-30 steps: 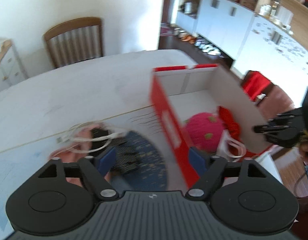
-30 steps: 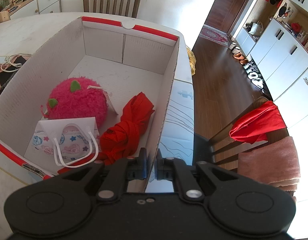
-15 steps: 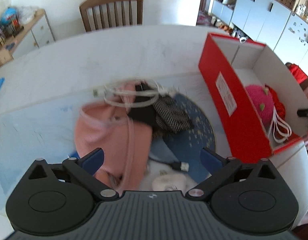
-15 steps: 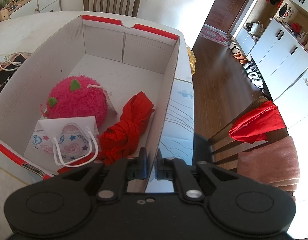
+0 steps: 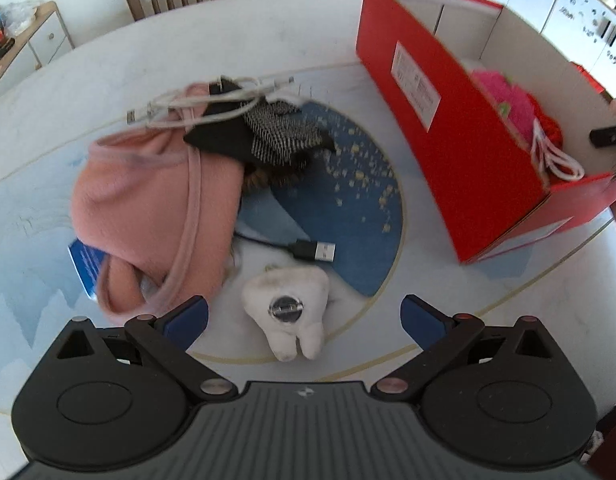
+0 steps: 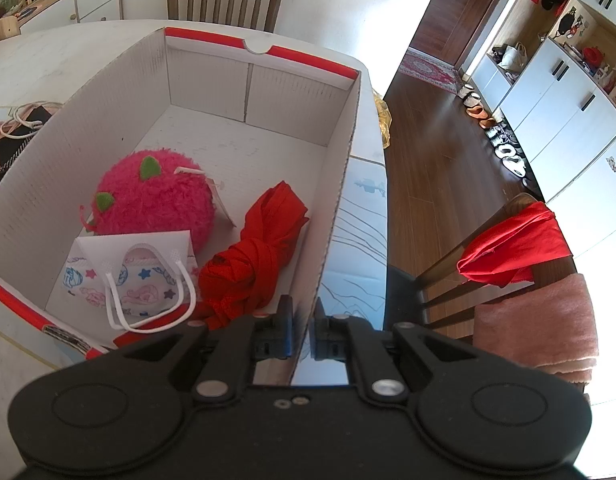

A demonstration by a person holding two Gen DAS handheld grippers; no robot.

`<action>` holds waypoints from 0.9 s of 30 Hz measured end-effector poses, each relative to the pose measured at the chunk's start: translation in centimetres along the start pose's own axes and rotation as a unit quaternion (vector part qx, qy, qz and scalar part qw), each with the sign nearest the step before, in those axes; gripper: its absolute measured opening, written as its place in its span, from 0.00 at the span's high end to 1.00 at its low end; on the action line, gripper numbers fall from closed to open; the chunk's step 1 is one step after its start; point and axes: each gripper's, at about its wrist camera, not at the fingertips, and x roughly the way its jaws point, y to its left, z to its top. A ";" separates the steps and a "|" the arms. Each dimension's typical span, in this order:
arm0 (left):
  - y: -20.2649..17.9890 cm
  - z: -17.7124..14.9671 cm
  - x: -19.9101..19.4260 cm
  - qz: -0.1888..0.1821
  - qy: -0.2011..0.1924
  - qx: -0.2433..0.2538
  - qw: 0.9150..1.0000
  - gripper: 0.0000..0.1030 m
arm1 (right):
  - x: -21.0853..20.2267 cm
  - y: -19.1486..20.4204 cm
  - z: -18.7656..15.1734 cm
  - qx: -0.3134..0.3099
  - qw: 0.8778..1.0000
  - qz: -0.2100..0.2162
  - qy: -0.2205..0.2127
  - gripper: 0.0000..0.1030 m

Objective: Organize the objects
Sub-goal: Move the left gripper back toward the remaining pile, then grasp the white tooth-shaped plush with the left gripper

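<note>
the left gripper point(image 5: 303, 318) hangs over the table with its jaws spread wide and nothing between the pads. directly ahead of it, almost centred in the gap, lies a white tooth-shaped plush point(image 5: 287, 312) on the table mat point(image 5: 360, 200), its two roots pointing near, toward the gripper, its crown pointing far. its long axis thus runs near to far, so the jaws stand across its narrower width, which looks like the right set for a pinch.

just left of the plush is a pink cloth point(image 5: 147, 208), close to the left finger point(image 5: 187, 316); a closing stroke could snag its hem. just beyond the plush lies a black usb plug point(image 5: 314, 250) on its cable. to the right the mat is bare, so there is room on that side.

the red box point(image 5: 448, 128) stands well to the right, open at the top. the right gripper point(image 6: 301, 330) is clenched on the box's right wall point(image 6: 340, 184) at the near corner, steadying it. inside lie a pink fuzzy ball point(image 6: 151, 200), a face mask point(image 6: 139, 276) and a red knotted cloth point(image 6: 251, 264); the far half of the floor is free.
</note>
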 end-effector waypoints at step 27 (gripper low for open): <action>0.7 -1.2 1.1 0.025 -0.010 -0.051 0.998 0.54 | -0.4 -0.1 -0.2 -0.003 1.000 0.001 -0.001 0.93</action>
